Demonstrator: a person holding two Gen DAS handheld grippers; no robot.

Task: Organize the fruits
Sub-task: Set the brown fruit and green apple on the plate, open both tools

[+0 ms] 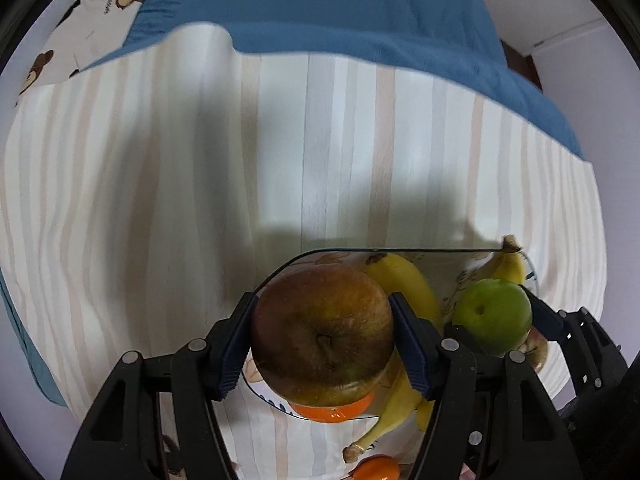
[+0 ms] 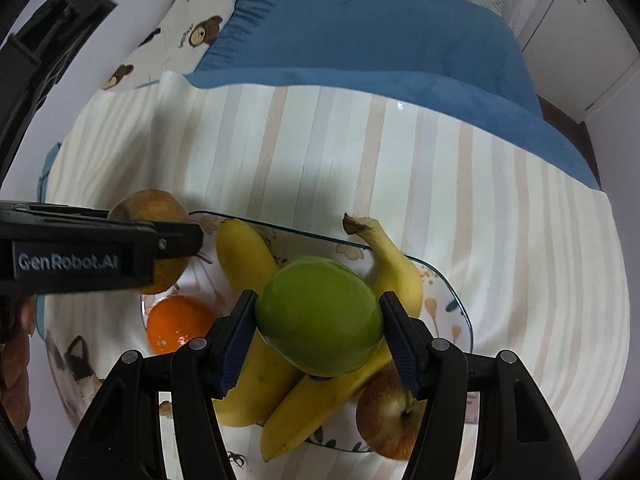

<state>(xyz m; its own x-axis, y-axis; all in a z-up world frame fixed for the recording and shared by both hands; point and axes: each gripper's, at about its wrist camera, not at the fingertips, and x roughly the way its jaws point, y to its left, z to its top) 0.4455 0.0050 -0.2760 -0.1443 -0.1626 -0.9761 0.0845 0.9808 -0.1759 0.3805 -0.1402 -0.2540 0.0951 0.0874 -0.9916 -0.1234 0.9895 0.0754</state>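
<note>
My left gripper (image 1: 322, 340) is shut on a red-brown apple (image 1: 322, 338) and holds it above the left end of a decorated plate (image 1: 280, 270). My right gripper (image 2: 318, 330) is shut on a green apple (image 2: 318, 316) above the plate (image 2: 452, 292). The plate holds bananas (image 2: 244, 256), an orange (image 2: 180, 322) and a red apple (image 2: 386, 420). The green apple (image 1: 494, 314) and the right gripper's fingers (image 1: 544, 312) also show in the left wrist view. The left gripper (image 2: 192, 240) with its apple (image 2: 154, 210) shows at the left of the right wrist view.
The plate sits on a striped cream cloth (image 2: 360, 160) over a bed. A blue blanket (image 2: 360, 40) lies beyond it, with a bear-print pillow (image 2: 192, 24) at the far left. White cabinet doors (image 2: 580, 40) stand at the far right.
</note>
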